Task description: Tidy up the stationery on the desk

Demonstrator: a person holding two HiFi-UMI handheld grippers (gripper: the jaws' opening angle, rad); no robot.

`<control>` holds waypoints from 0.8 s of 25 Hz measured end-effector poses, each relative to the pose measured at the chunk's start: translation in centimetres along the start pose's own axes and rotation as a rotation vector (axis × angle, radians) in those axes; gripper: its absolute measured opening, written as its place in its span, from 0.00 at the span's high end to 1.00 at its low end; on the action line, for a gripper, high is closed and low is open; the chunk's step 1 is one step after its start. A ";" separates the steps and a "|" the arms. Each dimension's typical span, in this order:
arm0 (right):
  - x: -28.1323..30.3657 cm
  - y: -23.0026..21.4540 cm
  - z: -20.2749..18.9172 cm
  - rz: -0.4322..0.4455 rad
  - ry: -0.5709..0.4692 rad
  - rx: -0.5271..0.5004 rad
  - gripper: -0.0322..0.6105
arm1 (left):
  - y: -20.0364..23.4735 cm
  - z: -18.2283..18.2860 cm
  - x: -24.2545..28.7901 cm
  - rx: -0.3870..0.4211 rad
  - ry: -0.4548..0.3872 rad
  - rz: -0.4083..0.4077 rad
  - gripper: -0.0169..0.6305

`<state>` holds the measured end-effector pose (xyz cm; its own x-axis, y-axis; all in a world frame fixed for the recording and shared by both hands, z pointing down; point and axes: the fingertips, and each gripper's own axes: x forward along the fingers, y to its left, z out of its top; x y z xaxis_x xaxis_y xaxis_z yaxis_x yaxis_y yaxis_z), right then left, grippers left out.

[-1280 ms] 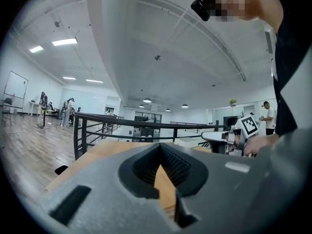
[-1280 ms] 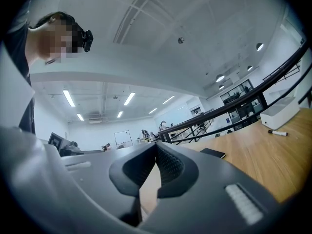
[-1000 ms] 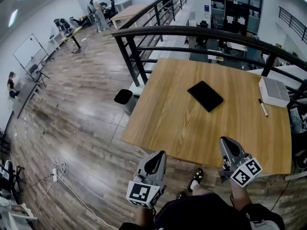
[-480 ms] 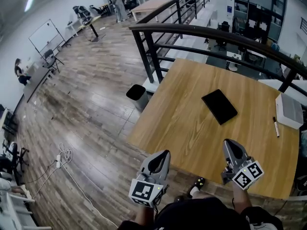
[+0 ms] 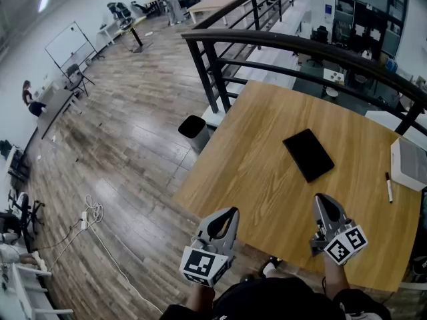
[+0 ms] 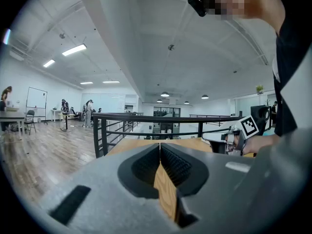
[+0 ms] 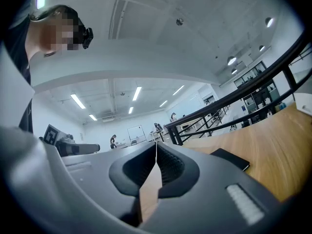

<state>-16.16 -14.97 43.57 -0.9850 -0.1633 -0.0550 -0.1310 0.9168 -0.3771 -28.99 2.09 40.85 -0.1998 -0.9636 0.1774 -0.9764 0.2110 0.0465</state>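
Close in, the grey left gripper (image 5: pixel 225 216) hangs at the near edge of the light wooden desk (image 5: pixel 263 172) and the grey right gripper (image 5: pixel 323 201) sits over it, each with its jaws pressed together on nothing. Further along lies a flat black rectangular notebook (image 5: pixel 308 154), well apart from both, and to the right a slim white marker pen (image 5: pixel 389 187) rests near a white box (image 5: pixel 410 163). Beyond the desk runs a black metal railing (image 5: pixel 280 42), with a black waste bin (image 5: pixel 194 127) by its foot.
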 end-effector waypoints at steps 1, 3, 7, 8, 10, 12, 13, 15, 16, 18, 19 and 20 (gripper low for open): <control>0.2 -0.6 0.0 -0.004 0.000 -0.001 0.95 | 0.1 -0.1 0.5 0.002 0.005 -0.001 0.96; 0.5 -1.8 0.0 -0.015 0.001 -0.003 0.95 | 0.1 -0.3 1.6 0.003 0.016 -0.003 0.96; 0.6 -4.4 0.6 -0.049 0.007 -0.007 0.95 | -0.3 -0.2 4.0 -0.005 0.029 -0.017 0.95; 0.7 -5.0 0.6 -0.056 0.011 -0.009 0.95 | -0.4 -0.1 4.6 -0.008 0.030 -0.022 0.95; 0.9 -6.1 0.6 -0.068 0.026 -0.018 0.94 | -0.4 -0.1 5.8 -0.012 0.034 -0.031 0.95; 1.1 -7.0 0.5 -0.083 0.045 -0.031 0.94 | -0.4 -0.3 7.0 -0.017 0.040 -0.037 0.95; 1.1 -7.6 0.5 -0.090 0.051 -0.037 0.94 | -0.5 -0.4 7.6 -0.019 0.042 -0.039 0.95; 1.1 -8.7 0.5 -0.101 0.058 -0.043 0.93 | -0.7 -0.6 8.9 -0.018 0.046 -0.044 0.95; 1.3 -9.3 0.7 -0.104 0.062 -0.047 0.93 | -0.8 -0.5 9.6 -0.017 0.048 -0.047 0.95; 1.7 -10.4 0.9 -0.107 0.071 -0.059 0.93 | -0.9 -0.6 10.9 -0.018 0.051 -0.052 0.94; 2.0 -10.9 0.9 -0.108 0.077 -0.065 0.92 | -0.8 -0.7 11.6 -0.020 0.052 -0.051 0.94; 2.3 -11.6 0.8 -0.107 0.083 -0.070 0.92 | -0.8 -1.0 12.3 -0.025 0.054 -0.050 0.94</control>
<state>-16.78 -26.25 47.05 -0.9704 -0.2338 0.0602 -0.2408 0.9194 -0.3111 -30.62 -9.80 43.96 -0.1457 -0.9630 0.2267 -0.9825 0.1676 0.0806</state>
